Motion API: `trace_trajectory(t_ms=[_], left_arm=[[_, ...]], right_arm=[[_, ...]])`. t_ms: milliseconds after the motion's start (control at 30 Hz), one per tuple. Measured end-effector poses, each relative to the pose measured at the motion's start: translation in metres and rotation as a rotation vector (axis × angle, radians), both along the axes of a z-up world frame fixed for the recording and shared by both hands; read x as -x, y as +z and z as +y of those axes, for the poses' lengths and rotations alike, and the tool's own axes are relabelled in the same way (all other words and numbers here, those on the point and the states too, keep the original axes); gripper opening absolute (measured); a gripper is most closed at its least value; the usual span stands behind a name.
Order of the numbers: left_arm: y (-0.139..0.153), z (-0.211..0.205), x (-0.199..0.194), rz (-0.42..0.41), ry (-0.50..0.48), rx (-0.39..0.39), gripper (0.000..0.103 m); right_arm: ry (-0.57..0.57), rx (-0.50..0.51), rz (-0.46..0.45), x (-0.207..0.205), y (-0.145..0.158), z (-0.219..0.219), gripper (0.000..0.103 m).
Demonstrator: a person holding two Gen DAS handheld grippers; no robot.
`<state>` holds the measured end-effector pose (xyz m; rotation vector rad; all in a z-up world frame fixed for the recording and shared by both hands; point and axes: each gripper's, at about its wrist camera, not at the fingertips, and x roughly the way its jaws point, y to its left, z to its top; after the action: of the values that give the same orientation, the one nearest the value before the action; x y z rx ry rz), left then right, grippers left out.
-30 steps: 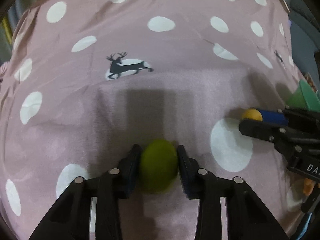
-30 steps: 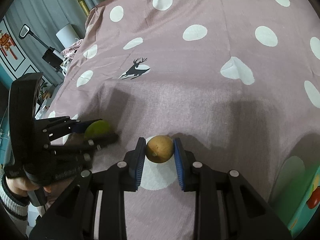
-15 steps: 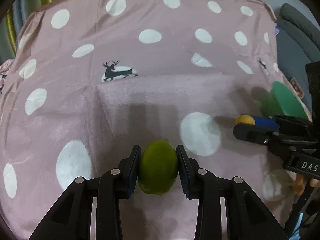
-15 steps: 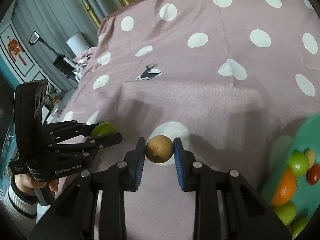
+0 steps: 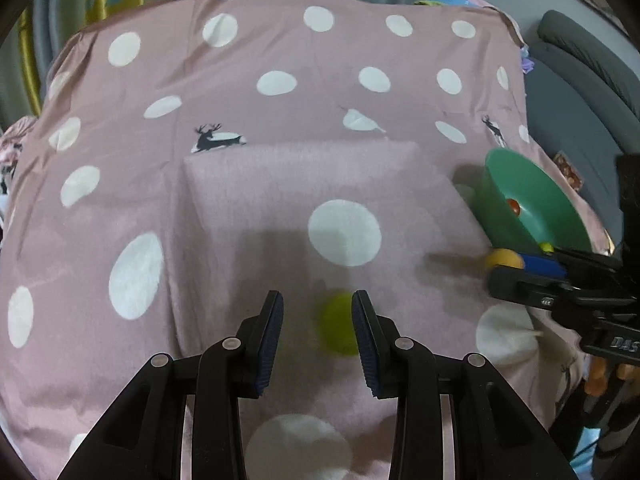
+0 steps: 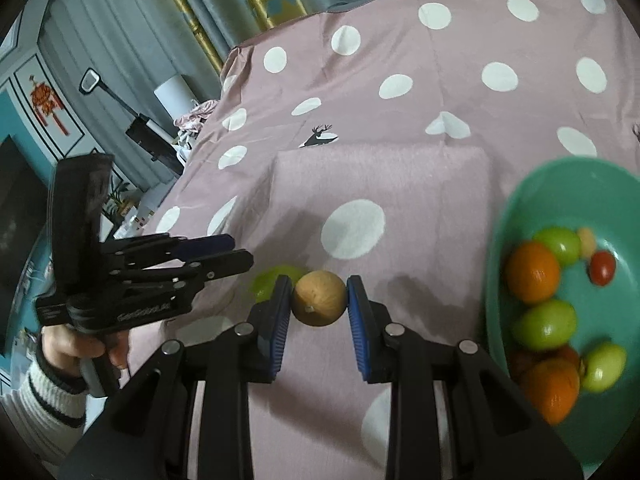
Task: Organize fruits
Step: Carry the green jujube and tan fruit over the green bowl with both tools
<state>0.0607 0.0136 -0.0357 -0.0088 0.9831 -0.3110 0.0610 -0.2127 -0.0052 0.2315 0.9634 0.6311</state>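
Observation:
My left gripper (image 5: 316, 316) stands with its jaws apart, and no pad presses on anything. The green fruit (image 5: 338, 330) shows blurred beyond the pads, close to the right finger. In the right wrist view the green fruit (image 6: 276, 280) lies on the pink spotted cloth just past the left gripper (image 6: 240, 250), partly hidden by my right finger. My right gripper (image 6: 319, 300) is shut on a round brown fruit (image 6: 319, 298). The same brown fruit (image 5: 503, 258) shows in the left wrist view beside the green bowl (image 5: 532, 200). The bowl (image 6: 520, 208) holds several fruits.
The pink cloth (image 5: 280, 208) covers a raised, box-like hump in the middle. In the bowl lie oranges (image 6: 532, 272), green fruits (image 6: 546, 326) and a red tomato (image 6: 602, 267). A hand in a striped sleeve (image 6: 52, 396) holds the left gripper. A grey chair (image 5: 580, 80) stands at the right.
The green fruit has left the left pads and now lies lower, toward the right finger. Both grippers have moved right toward the bowl, which now fills the right wrist view's right side.

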Motion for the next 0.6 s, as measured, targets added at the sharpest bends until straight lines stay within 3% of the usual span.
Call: trace_trajectory(t_ms=[133, 267, 500, 567, 600], left_arm=[[-0.013, -0.005, -0.011, 0.046, -0.021, 0.012, 0.037], [-0.02, -0.032, -0.013, 0.058, -0.121, 0.014, 0.069], [-0.048, -0.052, -0.003, 0.118, -0.156, -0.065, 0.066], [-0.048, -0.049, -0.004, 0.087, -0.123, -0.082, 0.045], [-0.047, -0.045, -0.006, 0.086, -0.106, -0.068, 0.04]], right_arm=[[-0.021, -0.017, 0.006, 0.004, -0.001, -0.01, 0.028], [-0.037, -0.027, 0.012, 0.003, -0.004, -0.017, 0.028], [-0.024, -0.039, 0.009, 0.001, -0.005, -0.019, 0.028], [-0.024, -0.051, 0.005, 0.001, -0.004, -0.019, 0.028], [-0.025, -0.054, 0.003, 0.002, -0.003, -0.02, 0.028]])
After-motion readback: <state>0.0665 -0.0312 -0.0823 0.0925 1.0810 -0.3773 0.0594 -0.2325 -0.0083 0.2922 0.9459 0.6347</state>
